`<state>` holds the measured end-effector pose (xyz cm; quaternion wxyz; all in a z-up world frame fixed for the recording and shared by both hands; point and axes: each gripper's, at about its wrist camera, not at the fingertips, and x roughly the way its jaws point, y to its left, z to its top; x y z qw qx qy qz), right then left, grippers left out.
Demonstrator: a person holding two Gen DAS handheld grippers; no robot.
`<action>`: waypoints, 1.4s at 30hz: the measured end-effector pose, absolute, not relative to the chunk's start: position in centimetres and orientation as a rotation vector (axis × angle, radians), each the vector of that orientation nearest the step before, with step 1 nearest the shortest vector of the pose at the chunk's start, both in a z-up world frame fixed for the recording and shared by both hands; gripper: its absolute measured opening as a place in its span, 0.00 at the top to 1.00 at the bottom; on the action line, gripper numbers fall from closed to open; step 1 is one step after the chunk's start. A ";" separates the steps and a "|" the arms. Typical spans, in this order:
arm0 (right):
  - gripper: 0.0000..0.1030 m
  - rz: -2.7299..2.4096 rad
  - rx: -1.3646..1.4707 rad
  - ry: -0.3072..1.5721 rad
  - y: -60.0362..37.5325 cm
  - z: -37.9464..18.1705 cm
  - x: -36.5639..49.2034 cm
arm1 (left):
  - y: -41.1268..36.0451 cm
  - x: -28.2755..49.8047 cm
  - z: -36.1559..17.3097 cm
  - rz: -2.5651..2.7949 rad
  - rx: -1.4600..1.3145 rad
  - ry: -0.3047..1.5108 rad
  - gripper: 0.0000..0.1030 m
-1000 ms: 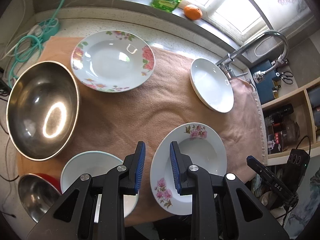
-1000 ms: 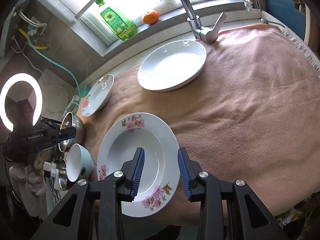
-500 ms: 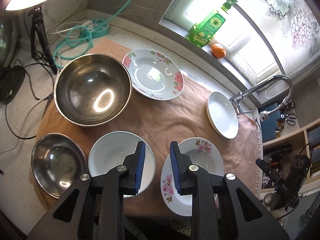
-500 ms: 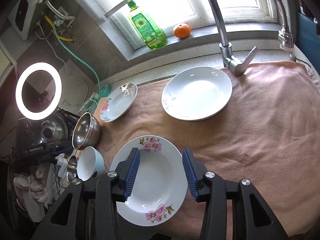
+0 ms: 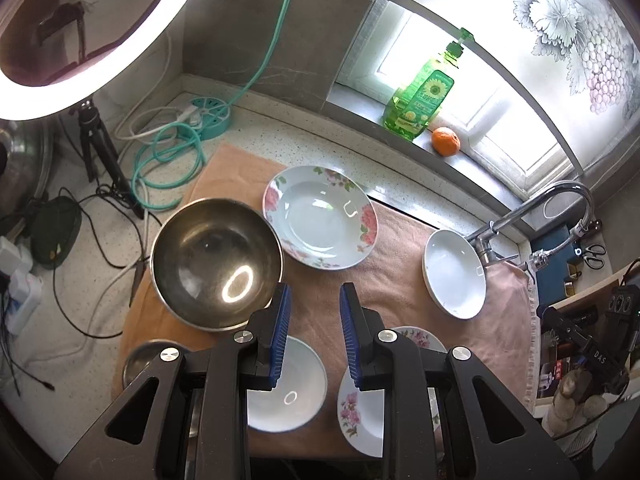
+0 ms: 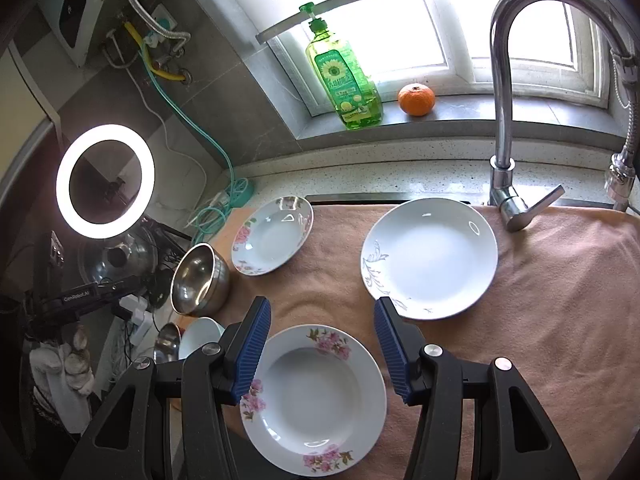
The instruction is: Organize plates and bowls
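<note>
Dishes lie spread on a pink towel [image 5: 400, 248]. My left gripper [image 5: 315, 294] hovers high above them, jaws a narrow gap apart and empty. Under it are a white bowl [image 5: 292, 388], a near floral plate [image 5: 356, 412], a large steel bowl [image 5: 216, 264], a far floral plate [image 5: 320, 216], a plain white plate [image 5: 454, 276] and a small steel bowl [image 5: 140, 360]. My right gripper [image 6: 322, 306] is open and empty, above the near floral plate [image 6: 316, 396]. Beyond it lie the white plate [image 6: 430, 256] and the far floral plate [image 6: 272, 240].
A tall faucet [image 6: 504, 120] rises at the towel's back right. A green soap bottle [image 6: 344, 76] and an orange [image 6: 416, 98] stand on the window sill. A lit ring light [image 6: 105, 181], cables and a green hose [image 5: 168, 160] crowd the left counter.
Both grippers have risen and pulled back, so the dishes look smaller and the window and ring light show. The right jaws have spread wider. The left jaws kept the same gap.
</note>
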<state>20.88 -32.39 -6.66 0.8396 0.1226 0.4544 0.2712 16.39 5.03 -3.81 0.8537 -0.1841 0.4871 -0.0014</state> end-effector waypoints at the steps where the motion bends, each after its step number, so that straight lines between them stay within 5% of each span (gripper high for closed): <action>1: 0.52 0.577 0.267 0.960 -31.9 -6.4 21.3 | 5.3 17.4 -3.8 -0.017 -0.369 1.028 0.78; 18: 0.59 0.511 0.318 1.152 -22.4 -10.6 32.0 | 9.8 32.9 -12.1 -0.166 -0.344 1.273 0.78; 42: 0.77 0.509 0.338 1.358 -15.9 -20.4 39.5 | 10.8 35.8 -18.5 -0.134 -0.355 1.401 0.78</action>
